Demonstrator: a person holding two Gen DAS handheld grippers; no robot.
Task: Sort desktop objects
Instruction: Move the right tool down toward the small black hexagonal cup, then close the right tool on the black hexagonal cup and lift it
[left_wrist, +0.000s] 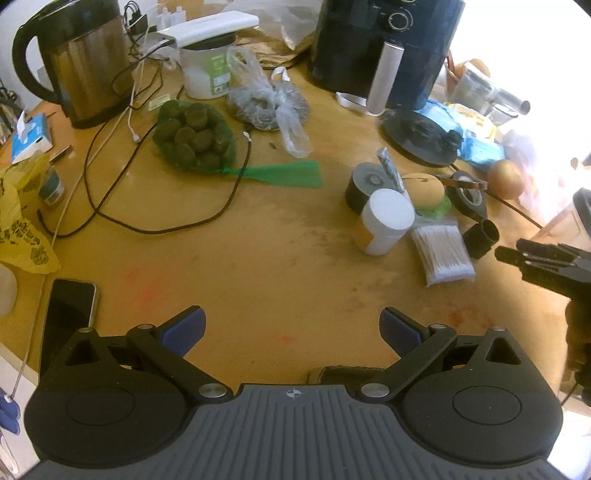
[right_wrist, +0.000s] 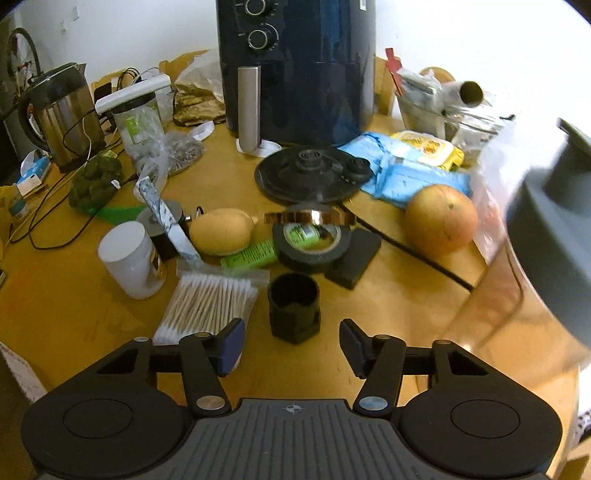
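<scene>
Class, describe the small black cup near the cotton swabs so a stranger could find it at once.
Start at the big dark air fryer and come forward past the tape roll. The black cup stands just right of the cotton swabs. It alone is an open, empty, matte black tube.

We see a wooden table (left_wrist: 280, 258), matt and a little worn. The kettle (left_wrist: 85, 70) has a brushed metal body with glossy black plastic parts. The air fryer (right_wrist: 295, 70) is glossy dark plastic. The cotton swabs (right_wrist: 210, 302) lie in clear plastic film. The black cup (right_wrist: 293, 306) looks matt plastic.
</scene>
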